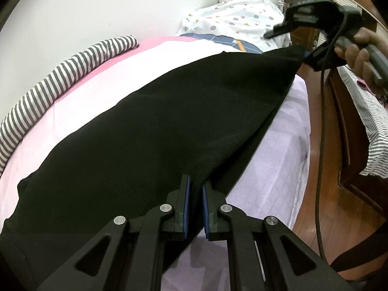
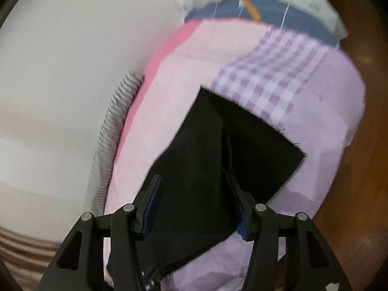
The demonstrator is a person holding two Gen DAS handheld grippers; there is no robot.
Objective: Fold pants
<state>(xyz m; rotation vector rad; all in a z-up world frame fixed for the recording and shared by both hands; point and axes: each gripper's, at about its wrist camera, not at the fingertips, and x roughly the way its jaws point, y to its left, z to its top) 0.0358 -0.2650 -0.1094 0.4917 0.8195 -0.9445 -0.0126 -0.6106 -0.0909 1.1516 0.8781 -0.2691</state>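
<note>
Black pants [image 1: 155, 126] lie lengthwise on a pink and lilac bedsheet [image 1: 101, 97]. My left gripper [image 1: 196, 181] is shut on the near edge of the pants. My right gripper [image 1: 286, 41] shows at the far end in the left wrist view, jaws apart, by the lifted far corner of the cloth. In the right wrist view the right gripper [image 2: 196, 181] is open wide, with the black pants [image 2: 194, 174] lying between and below its fingers; the hem end [image 2: 254, 131] rests on the sheet.
A grey-and-white striped cloth [image 1: 48, 84] runs along the wall side of the bed. White patterned bedding [image 1: 232, 17] is piled at the bed's far end. The wooden floor [image 1: 322, 194] and a dark wooden cabinet lie to the right.
</note>
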